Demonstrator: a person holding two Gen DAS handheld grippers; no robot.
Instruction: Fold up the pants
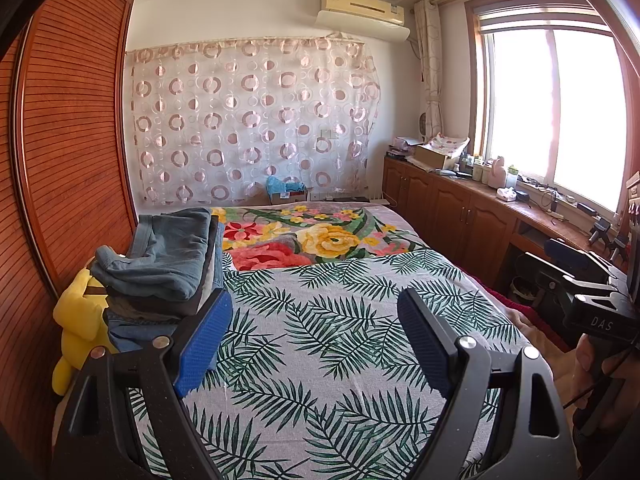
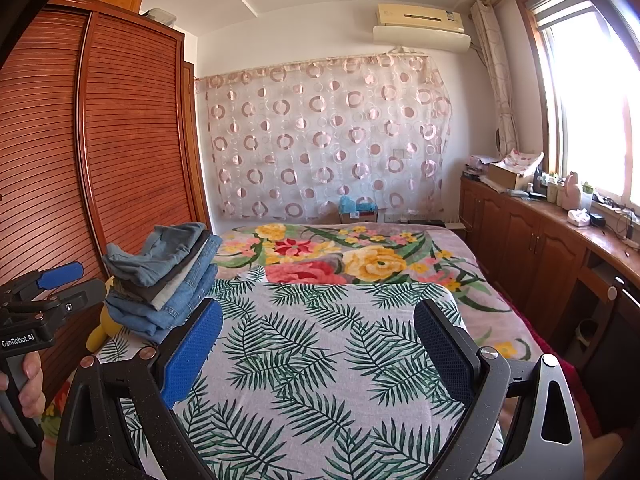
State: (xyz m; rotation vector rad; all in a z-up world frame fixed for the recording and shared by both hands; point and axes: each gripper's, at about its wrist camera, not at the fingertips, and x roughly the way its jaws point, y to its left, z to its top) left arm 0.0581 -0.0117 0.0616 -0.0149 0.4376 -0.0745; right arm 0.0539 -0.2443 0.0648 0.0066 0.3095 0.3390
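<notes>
Lying at the left edge of the leaf-print sheet point(image 1: 320, 340), beside the slatted wardrobe point(image 1: 76, 140), a stack of folded pants point(image 1: 168, 268) is seen, mostly denim, with a yellow plush toy point(image 1: 78, 316) tucked against its near side. The left gripper point(image 1: 316, 312) is held above the sheet just right of the stack, its blue pads point(image 1: 204, 344) spread wide with nothing between them. The right gripper point(image 2: 318, 320) is likewise held over the sheet, jaws apart and empty. Beyond the sheet, a floral blanket point(image 2: 360, 256) is spread.
</notes>
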